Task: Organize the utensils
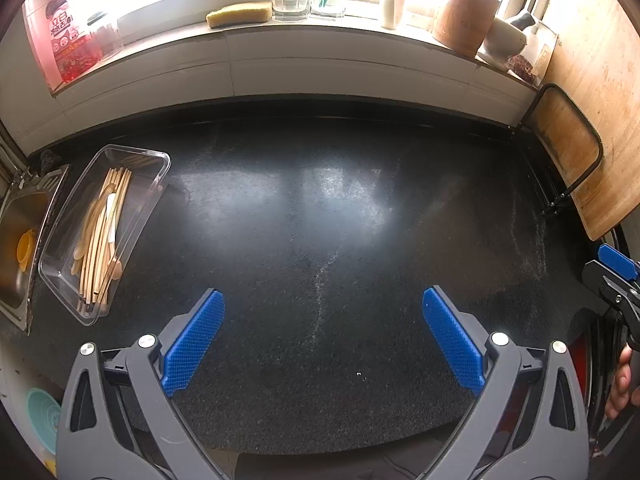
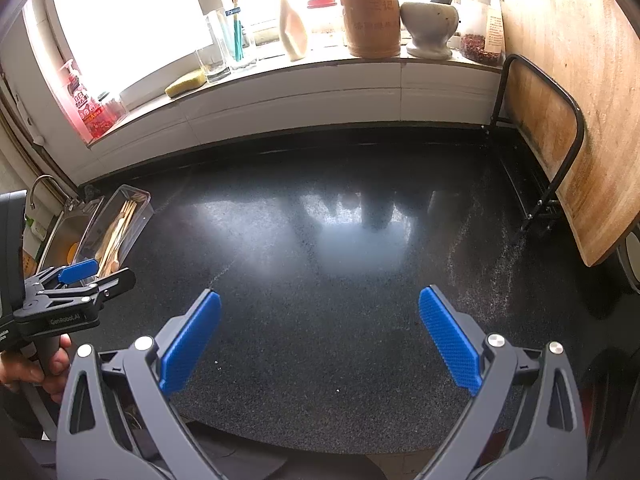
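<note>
Both wide apart, nothing held: left gripper (image 1: 323, 336), right gripper (image 2: 320, 336). Wooden utensils (image 1: 102, 236) in clear tray (image 1: 156, 184), far left on bench (image 1: 320, 220), well away.

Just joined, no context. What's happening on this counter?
A person holds a gripper in each hand over a dark counter. The left gripper and right gripper are both open and hold nothing. The wooden utensils lie together in a clear plastic tray at the counter's left end, beside the sink. No loose utensils show on the counter.
</note>
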`<action>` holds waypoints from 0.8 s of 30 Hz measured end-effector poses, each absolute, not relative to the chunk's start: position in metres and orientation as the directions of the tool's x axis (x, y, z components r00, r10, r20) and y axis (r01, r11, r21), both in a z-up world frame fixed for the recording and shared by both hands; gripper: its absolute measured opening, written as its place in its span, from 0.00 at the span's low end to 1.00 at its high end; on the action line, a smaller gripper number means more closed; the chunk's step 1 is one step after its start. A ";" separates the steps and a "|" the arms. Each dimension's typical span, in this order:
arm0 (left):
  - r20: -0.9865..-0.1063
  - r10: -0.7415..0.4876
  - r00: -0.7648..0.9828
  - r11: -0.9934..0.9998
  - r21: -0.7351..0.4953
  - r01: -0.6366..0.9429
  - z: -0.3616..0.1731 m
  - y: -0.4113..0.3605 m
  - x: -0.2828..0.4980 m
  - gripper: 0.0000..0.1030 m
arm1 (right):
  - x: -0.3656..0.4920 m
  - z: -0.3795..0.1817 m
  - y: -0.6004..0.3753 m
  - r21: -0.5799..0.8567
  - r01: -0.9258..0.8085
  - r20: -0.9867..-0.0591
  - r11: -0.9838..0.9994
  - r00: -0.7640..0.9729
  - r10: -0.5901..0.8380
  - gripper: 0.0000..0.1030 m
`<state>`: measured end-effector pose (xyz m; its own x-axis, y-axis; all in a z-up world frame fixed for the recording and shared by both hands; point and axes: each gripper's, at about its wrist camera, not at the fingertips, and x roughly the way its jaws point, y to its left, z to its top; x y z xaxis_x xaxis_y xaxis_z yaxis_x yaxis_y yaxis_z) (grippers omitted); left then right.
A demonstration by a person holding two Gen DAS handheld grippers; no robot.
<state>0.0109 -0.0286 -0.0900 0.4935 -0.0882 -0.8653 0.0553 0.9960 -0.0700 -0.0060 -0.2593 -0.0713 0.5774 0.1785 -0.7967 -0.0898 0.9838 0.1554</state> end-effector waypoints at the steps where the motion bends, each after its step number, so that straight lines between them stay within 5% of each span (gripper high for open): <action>1: -0.865 -0.087 0.493 0.996 -0.069 0.054 -0.090 -0.029 0.011 0.94 | -0.006 -0.071 -0.259 0.156 -0.091 -0.797 0.984 0.577 0.179 0.93; 24: -0.867 -0.088 0.491 0.996 -0.070 0.056 -0.092 -0.029 0.015 0.94 | 0.002 -0.072 -0.260 0.155 -0.104 -0.797 0.982 0.574 0.187 0.93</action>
<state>0.0152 -0.0294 -0.0919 0.4913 -0.0880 -0.8666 0.0558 0.9960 -0.0696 0.0019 -0.2596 -0.0718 0.5742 0.1866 -0.7972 -0.1042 0.9824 0.1549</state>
